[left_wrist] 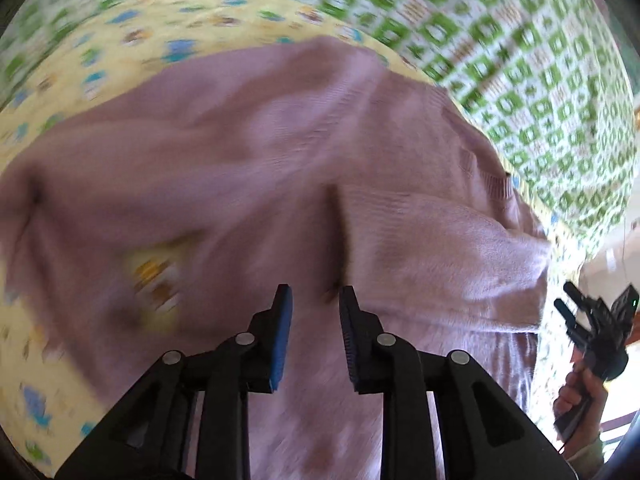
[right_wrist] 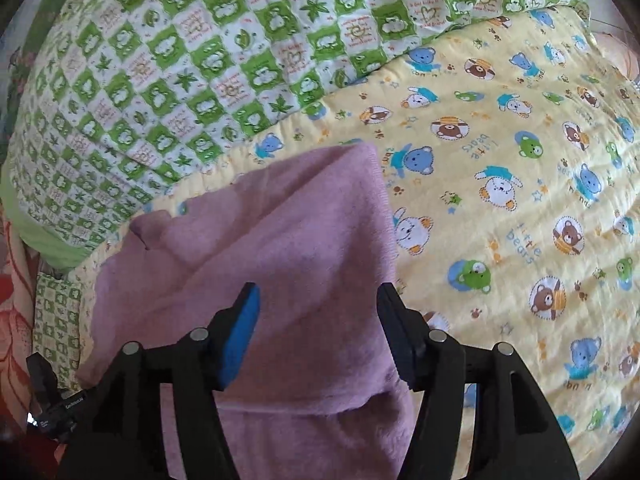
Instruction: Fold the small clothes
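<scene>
A small pink knit sweater (left_wrist: 256, 160) lies spread on the yellow bear-print sheet (left_wrist: 132, 28), with one sleeve folded across its body. My left gripper (left_wrist: 315, 300) hovers over the sweater's lower middle with its jaws apart and nothing between them; this view is motion-blurred. The same sweater (right_wrist: 280, 240) fills the lower centre of the right wrist view. My right gripper (right_wrist: 318, 300) is open just above it, empty. The right gripper (left_wrist: 576, 316), held in a hand, also shows at the right edge of the left wrist view.
A green-and-white checked quilt (right_wrist: 180, 60) is bunched along the far side of the bed and also shows in the left wrist view (left_wrist: 500, 40). The yellow sheet (right_wrist: 520, 200) stretches to the right of the sweater. Red floral fabric (right_wrist: 16, 300) lies at the left edge.
</scene>
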A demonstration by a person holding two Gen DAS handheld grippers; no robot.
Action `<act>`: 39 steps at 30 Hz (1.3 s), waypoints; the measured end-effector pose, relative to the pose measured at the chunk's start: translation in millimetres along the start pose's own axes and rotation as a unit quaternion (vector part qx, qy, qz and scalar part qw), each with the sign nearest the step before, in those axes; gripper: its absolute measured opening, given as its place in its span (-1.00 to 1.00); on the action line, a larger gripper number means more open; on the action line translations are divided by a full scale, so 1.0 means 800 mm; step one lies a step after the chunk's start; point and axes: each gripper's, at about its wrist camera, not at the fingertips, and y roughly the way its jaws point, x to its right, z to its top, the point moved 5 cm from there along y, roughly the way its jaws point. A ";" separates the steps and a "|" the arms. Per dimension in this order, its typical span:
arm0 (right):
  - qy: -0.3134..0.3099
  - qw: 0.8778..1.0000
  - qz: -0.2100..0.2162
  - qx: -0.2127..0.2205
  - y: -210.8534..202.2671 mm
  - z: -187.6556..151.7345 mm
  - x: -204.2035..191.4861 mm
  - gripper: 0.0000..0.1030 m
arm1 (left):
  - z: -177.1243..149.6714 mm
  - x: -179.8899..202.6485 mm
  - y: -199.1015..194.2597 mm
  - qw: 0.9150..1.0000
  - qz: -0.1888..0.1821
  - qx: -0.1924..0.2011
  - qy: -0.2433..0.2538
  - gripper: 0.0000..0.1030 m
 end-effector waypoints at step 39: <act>-0.013 0.996 0.067 -0.056 -0.030 -0.119 -0.069 0.20 | 0.031 0.219 -0.062 0.937 0.072 0.130 0.317 -0.82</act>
